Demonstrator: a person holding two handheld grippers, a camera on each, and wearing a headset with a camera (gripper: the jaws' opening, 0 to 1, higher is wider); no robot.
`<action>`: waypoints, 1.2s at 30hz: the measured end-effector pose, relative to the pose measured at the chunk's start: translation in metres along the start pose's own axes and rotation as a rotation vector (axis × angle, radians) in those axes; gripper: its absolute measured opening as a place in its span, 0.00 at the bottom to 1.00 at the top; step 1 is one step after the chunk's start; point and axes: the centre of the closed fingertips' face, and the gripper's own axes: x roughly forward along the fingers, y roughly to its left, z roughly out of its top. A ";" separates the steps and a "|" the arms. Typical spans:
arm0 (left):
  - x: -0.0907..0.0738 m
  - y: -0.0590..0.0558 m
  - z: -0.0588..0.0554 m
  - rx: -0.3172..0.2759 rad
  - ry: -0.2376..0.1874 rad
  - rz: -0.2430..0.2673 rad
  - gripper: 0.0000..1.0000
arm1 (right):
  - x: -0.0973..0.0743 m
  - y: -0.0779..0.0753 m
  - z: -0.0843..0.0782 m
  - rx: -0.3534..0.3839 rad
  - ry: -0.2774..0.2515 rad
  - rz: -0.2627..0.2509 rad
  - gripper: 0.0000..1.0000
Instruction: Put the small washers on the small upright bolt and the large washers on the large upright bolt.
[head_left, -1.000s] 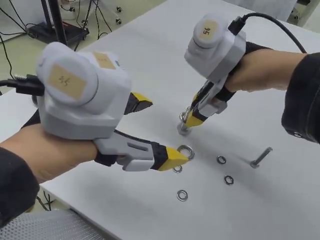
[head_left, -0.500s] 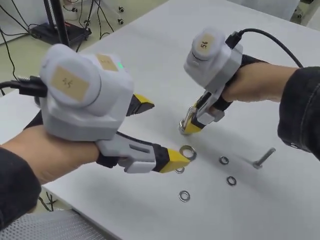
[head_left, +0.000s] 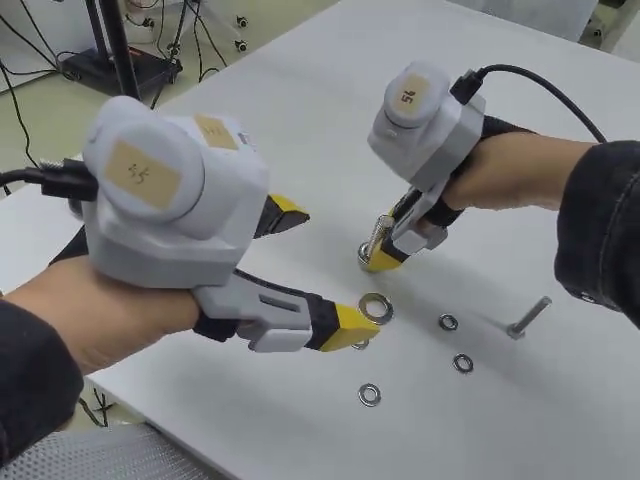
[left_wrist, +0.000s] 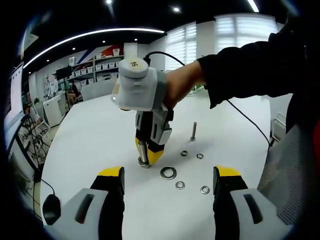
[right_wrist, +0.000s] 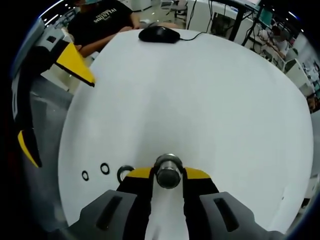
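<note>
Here, threaded steel bolt tight between right tongs; left tongs wide apart.

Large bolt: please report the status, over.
Right gripper shut on large bolt, upright on table. Left gripper open beside large washer. Small washers lie loose nearby.

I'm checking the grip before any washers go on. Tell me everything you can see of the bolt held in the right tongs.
The bolt is grey metal, with a threaded shank and a wider head. It stands about upright, head down on the white table, with its shank clamped between the yellow tips of the right tongs. The large washer lies flat on the table close by, apart from it.
</note>
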 end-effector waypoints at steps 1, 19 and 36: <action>0.000 0.000 0.000 0.000 0.000 0.000 0.72 | 0.000 0.000 0.000 -0.001 0.001 -0.001 0.24; -0.001 0.002 -0.001 0.002 -0.003 -0.001 0.72 | -0.011 0.003 0.000 -0.005 -0.016 -0.030 0.28; -0.002 -0.003 0.000 0.008 -0.001 -0.008 0.71 | -0.023 0.020 -0.014 0.008 -0.029 -0.039 0.28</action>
